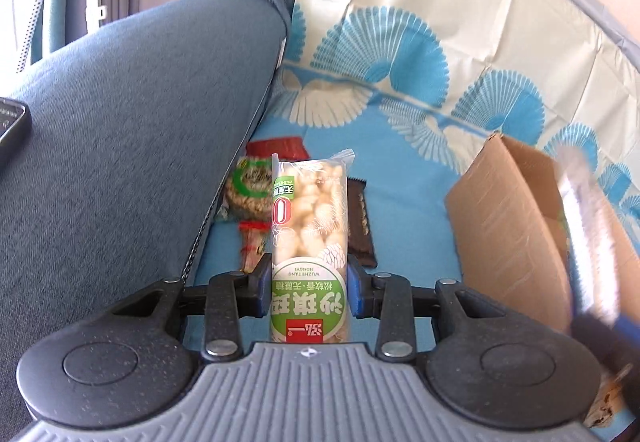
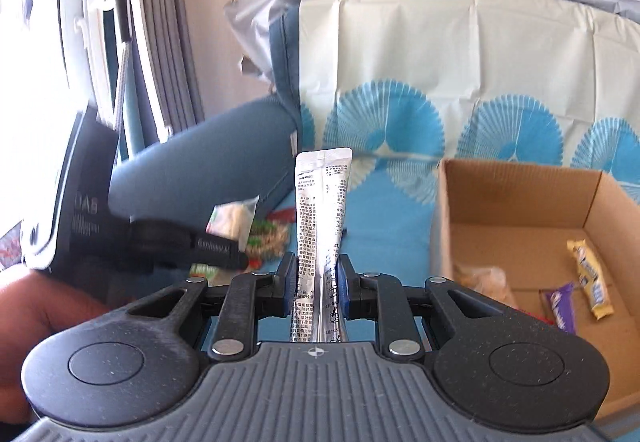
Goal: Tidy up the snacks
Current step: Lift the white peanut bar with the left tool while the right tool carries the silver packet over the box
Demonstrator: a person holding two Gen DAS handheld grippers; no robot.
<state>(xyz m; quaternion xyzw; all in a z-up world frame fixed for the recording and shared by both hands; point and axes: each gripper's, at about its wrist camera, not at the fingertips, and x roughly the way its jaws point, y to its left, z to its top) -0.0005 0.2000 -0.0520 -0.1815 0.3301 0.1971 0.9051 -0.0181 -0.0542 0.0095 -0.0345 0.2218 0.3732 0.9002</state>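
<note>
My left gripper (image 1: 308,284) is shut on a clear-and-green pack of puffed rice cake (image 1: 307,238), held upright above the blue patterned cloth (image 1: 412,198). My right gripper (image 2: 317,278) is shut on a slim silver sachet (image 2: 320,210) that stands up between the blue pads. A cardboard box (image 2: 516,198) lies to the right; in it are a yellow bar (image 2: 591,278), a purple bar (image 2: 560,304) and a pale bag (image 2: 482,280). In the right wrist view the left gripper (image 2: 224,238) shows blurred at left with its pack. Loose snacks (image 1: 256,190) lie on the cloth beside a dark bar (image 1: 360,230).
A blue-grey sofa arm (image 1: 132,130) fills the left side, with a dark phone (image 1: 12,122) on it. The patterned cloth runs up the sofa back (image 2: 440,62). Curtains and a window (image 2: 52,62) stand at far left. A hand (image 2: 36,322) shows at the lower left.
</note>
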